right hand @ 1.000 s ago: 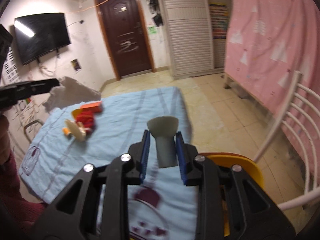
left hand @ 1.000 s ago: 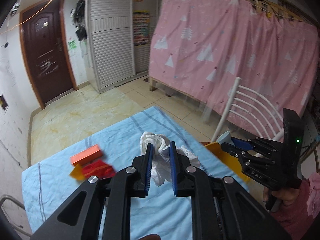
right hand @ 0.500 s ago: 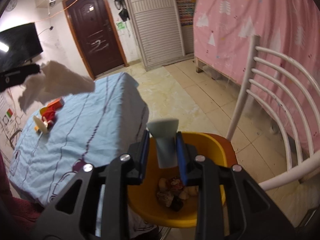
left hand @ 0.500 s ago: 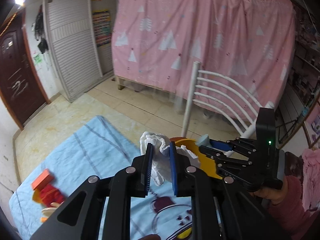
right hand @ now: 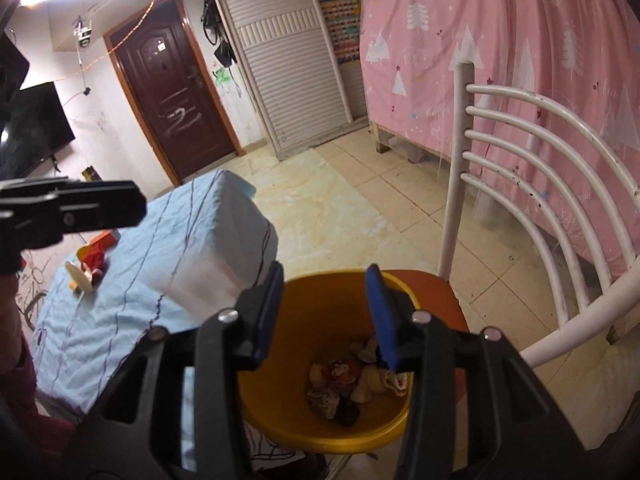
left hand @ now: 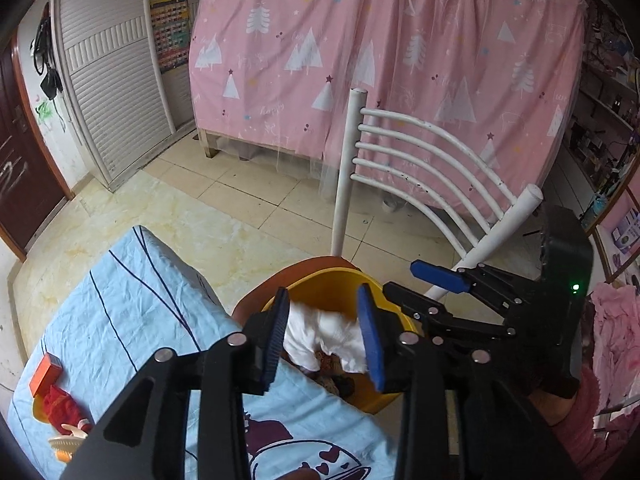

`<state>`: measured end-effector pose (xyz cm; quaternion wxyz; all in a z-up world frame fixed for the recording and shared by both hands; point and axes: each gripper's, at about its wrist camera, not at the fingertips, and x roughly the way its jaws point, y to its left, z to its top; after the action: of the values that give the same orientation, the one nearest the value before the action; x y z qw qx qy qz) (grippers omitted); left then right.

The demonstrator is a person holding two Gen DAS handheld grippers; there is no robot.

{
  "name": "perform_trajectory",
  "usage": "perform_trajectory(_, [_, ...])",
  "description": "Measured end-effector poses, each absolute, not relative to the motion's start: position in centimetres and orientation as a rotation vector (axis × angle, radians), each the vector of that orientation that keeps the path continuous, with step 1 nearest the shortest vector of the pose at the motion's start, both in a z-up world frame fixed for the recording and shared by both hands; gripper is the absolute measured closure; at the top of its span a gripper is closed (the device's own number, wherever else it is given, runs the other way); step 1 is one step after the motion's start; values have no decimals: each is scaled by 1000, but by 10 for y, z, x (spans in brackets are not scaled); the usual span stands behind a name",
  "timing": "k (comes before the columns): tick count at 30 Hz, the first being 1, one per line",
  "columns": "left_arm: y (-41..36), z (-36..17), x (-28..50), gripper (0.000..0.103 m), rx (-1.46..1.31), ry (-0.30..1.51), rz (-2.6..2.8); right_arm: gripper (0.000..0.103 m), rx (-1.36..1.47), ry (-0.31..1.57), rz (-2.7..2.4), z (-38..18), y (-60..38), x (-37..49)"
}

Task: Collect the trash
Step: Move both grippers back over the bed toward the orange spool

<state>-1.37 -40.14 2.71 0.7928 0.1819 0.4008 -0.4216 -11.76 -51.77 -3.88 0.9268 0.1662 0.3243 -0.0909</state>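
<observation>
A yellow bin stands on an orange chair seat beside the blue-covered table. It holds several scraps of trash. My left gripper is open over the bin, and a white crumpled tissue shows between its fingers, seemingly loose above the bin. My right gripper is open and empty above the bin; it also shows in the left wrist view. The grey cup it held is no longer seen.
A white metal chair back rises right of the bin. An orange box, a red item and a small comb-like piece lie on the table's far side. A pink curtain hangs behind.
Both grippers moved from over the table to above the yellow bin and opened. The right one let go of the grey cup; the left one let go of the white tissue.
</observation>
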Motion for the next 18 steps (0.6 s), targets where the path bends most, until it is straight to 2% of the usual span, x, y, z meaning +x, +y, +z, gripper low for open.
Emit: perform_trajectory(18, [-296,49,14,74,261,812,-771,62,247,693,-38,-26,-436,-68])
